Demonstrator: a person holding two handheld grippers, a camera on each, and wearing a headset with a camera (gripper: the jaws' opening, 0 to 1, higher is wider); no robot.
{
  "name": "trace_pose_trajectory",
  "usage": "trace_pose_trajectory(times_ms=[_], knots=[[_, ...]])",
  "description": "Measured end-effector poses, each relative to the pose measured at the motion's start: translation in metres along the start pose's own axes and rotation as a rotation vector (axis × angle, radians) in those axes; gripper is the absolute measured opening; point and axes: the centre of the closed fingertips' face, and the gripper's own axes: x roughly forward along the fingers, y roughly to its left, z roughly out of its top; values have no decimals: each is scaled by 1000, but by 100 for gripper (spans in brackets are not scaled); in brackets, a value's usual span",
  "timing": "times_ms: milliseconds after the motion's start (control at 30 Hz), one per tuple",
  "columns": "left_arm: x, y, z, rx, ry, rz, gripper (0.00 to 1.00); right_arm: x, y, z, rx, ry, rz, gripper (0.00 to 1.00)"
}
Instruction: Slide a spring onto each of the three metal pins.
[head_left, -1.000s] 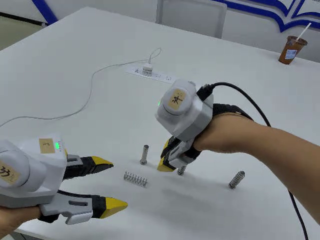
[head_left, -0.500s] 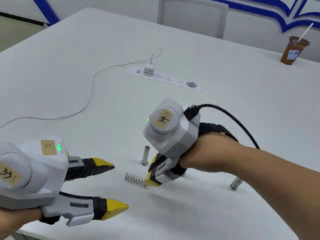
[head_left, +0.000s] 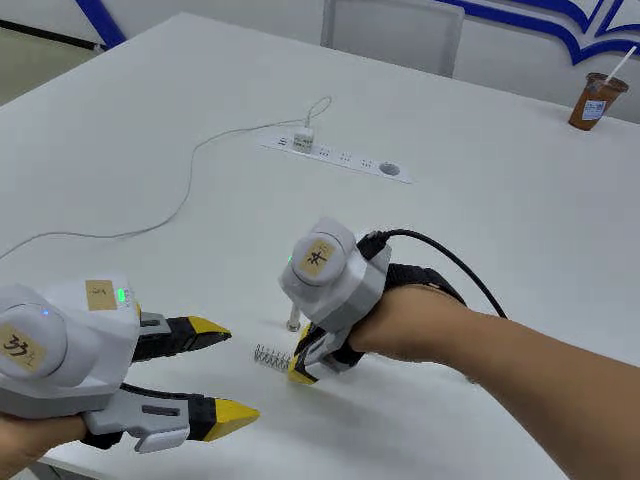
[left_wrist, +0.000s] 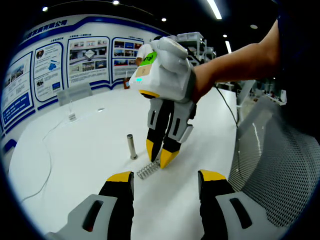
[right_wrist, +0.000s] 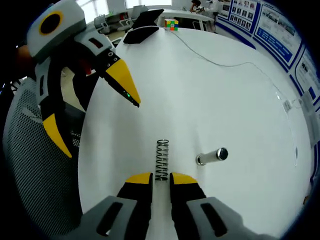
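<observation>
A loose spring (head_left: 270, 356) lies flat on the white table (head_left: 480, 200), just in front of an upright bare metal pin (head_left: 293, 322). My right gripper (head_left: 300, 372) points down at the spring's right end. In the right gripper view its jaws (right_wrist: 161, 179) are closed on the near end of the spring (right_wrist: 161, 159), and the pin (right_wrist: 212, 156) stands to the right. My left gripper (head_left: 222, 368) hovers open at the lower left, holding nothing. In the left gripper view, beyond its own jaws (left_wrist: 166, 177), are the spring (left_wrist: 146, 171), the pin (left_wrist: 132, 146) and the right gripper (left_wrist: 162, 156).
A white power strip (head_left: 340, 157) with a plugged-in cable (head_left: 190, 185) lies farther back on the table. An iced drink cup (head_left: 590, 100) stands at the far right. The table's front edge runs close below the left gripper. A mesh chair (left_wrist: 280, 165) is beside the table.
My right gripper has moved left, from the pins at the right to the loose spring, and its tips now sit at the spring's end. The left gripper has stayed put.
</observation>
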Motion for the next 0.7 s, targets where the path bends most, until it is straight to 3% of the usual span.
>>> trace_pose_trajectory(times_ms=[433,700], knots=[[0,2,-2,-2,4,2,53,2,-2,-1,-4,-1,-5,12],[2,1,-4,0,10,-3,52,-5,7,-9,-14,27,13,11]])
